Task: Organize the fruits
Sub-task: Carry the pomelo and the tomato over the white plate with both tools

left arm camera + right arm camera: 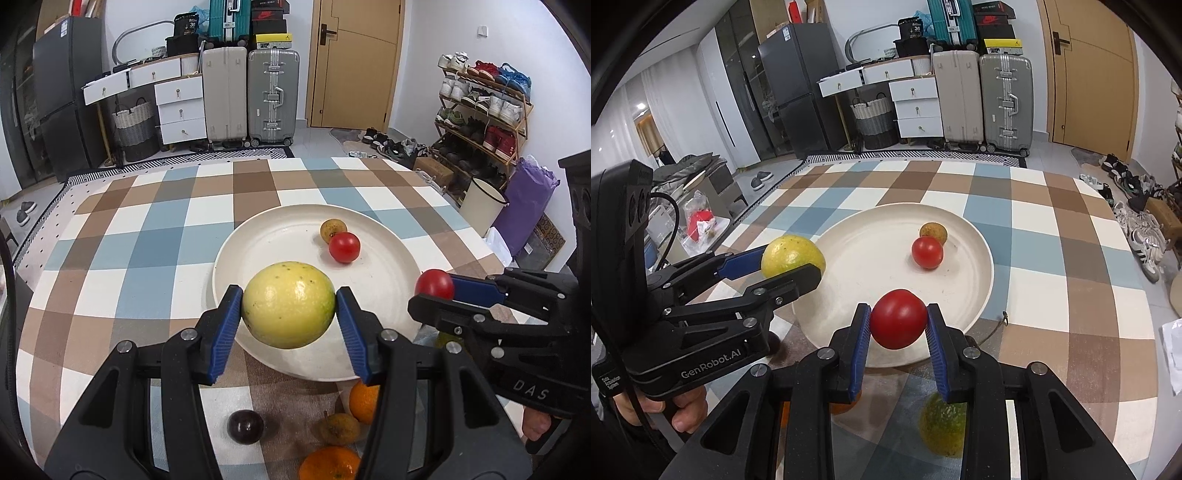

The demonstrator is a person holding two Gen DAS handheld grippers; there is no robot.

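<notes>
Two fruits held over the near rim of the white plate (369, 221).

The left gripper (289, 306) clamps a yellow-green melon-like fruit (289, 304); the right gripper (897, 319), nearly closed, pinches a red tomato (898, 318). In the plate lie another tomato (344, 247) touching a small brown fruit (332, 229). Beside the plate on the checked cloth (147, 229) lie oranges (364, 400), a dark plum (245, 426) and a brown fruit (339, 428).

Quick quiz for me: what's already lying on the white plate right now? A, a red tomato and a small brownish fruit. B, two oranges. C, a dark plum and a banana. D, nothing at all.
A: on the white plate, a red tomato lies against a small brownish fruit; the yellow-green fruit and the second tomato are in the grippers.
</notes>
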